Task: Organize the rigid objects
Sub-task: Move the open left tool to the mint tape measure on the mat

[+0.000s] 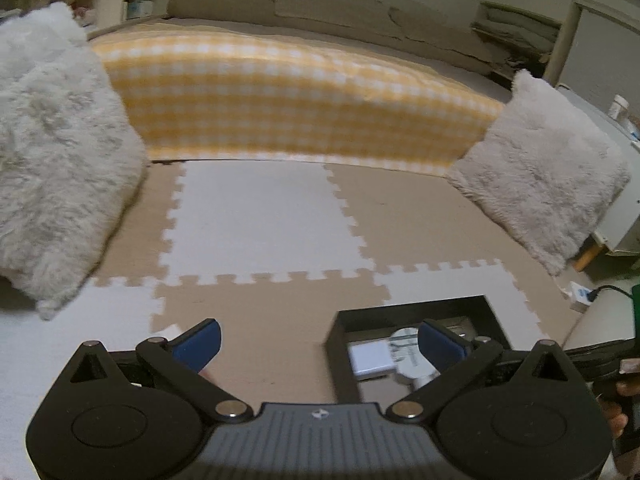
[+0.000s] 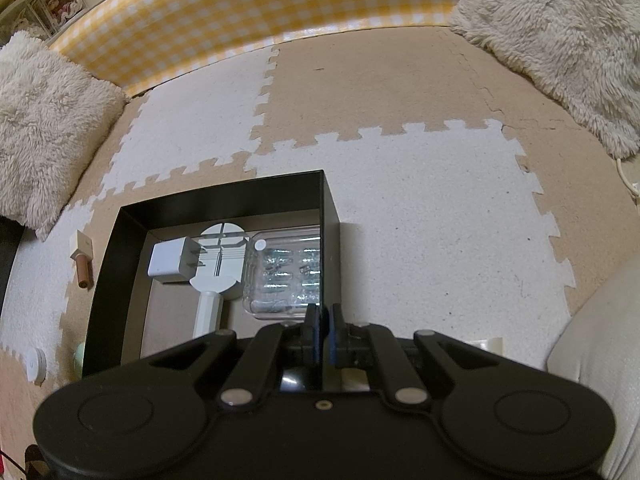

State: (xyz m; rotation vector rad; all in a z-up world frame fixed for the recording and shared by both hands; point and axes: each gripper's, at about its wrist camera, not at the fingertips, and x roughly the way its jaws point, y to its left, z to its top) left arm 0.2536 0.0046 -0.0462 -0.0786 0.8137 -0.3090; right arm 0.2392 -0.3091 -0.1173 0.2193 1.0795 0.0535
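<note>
Here, in the left wrist view, the left gripper (image 1: 318,346) stands with its jaws spread wide and nothing between them, its blue fingertips (image 1: 202,342) far apart above the beige-and-white interlocking foam floor mat (image 1: 256,216). Just ahead of its right finger lies a black rectangular open-topped box (image 1: 416,312), and inside it show a white square plug adapter (image 1: 370,358) and a white round-headed plastic tool (image 1: 404,350). Well ahead of the gripper runs a bed draped in a yellow-and-white checked cloth (image 1: 296,108), flanked by a fluffy white cushion (image 1: 56,152) to the left and a second fluffy cushion (image 1: 544,176) to the right.

Next, in the right wrist view, the right gripper (image 2: 323,330) has its jaws pressed together, gripping nothing that can be seen. The black box sits directly ahead and to its left. Within it, left to right, lie the plug adapter (image 2: 170,262), the white tool (image 2: 218,264) with its handle pointing back toward the gripper, and a clear plastic case of small shiny parts (image 2: 286,276), nearest the fingertips. Outside the box, to the gripper's left on the mat, rest a small brown cylinder with a cream tag (image 2: 83,262), a white round disc (image 2: 34,364) and a pale green object (image 2: 79,354) half hidden by the box wall.
</note>
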